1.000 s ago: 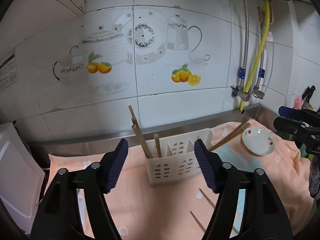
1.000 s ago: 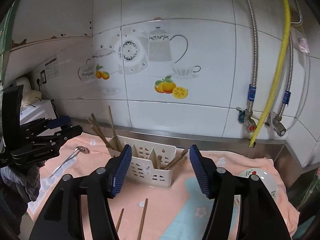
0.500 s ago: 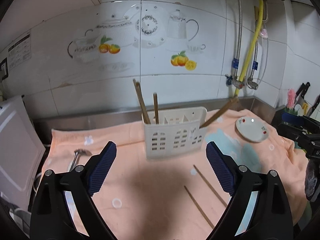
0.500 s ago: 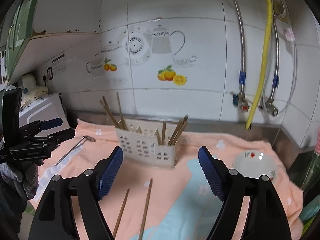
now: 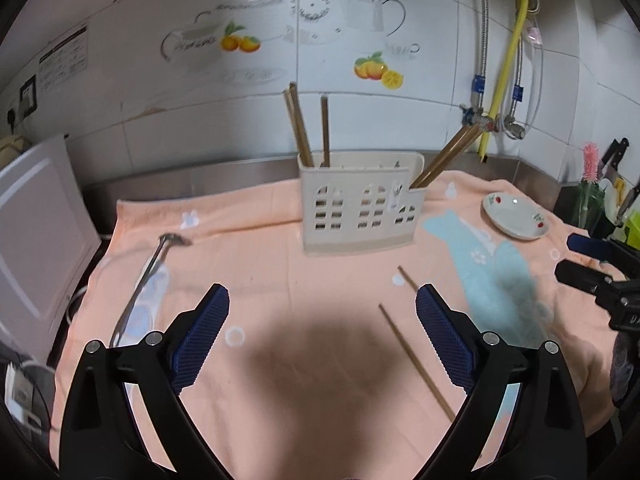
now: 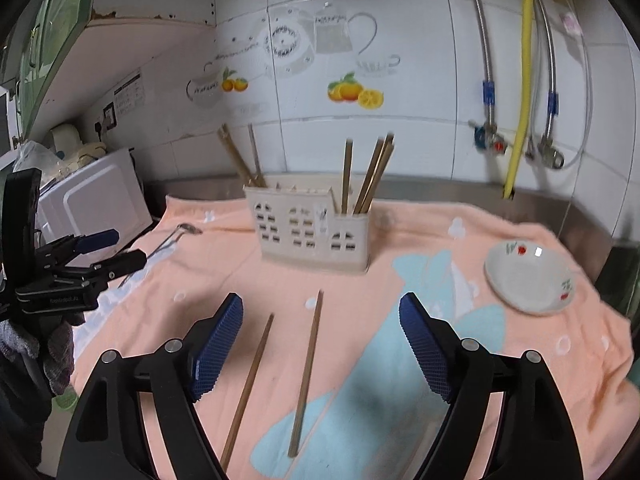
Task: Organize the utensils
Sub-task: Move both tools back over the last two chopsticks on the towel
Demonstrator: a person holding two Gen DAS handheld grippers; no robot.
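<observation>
**Both grippers spread over the towel**

The left gripper (image 5: 322,344) has just been opening, nothing between its jaws; ahead stands the utensil holder (image 5: 360,208), a ladle (image 5: 148,276) to its left. The right gripper (image 6: 320,348), likewise just widened, hangs over two loose chopsticks (image 6: 306,372), a saucer (image 6: 528,276) to its right.

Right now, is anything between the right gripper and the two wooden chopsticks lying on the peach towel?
Nothing visible is. The right gripper is open and empty, and the two loose wooden chopsticks lie on bare peach towel just ahead of it, well short of the white plastic utensil holder.
</observation>
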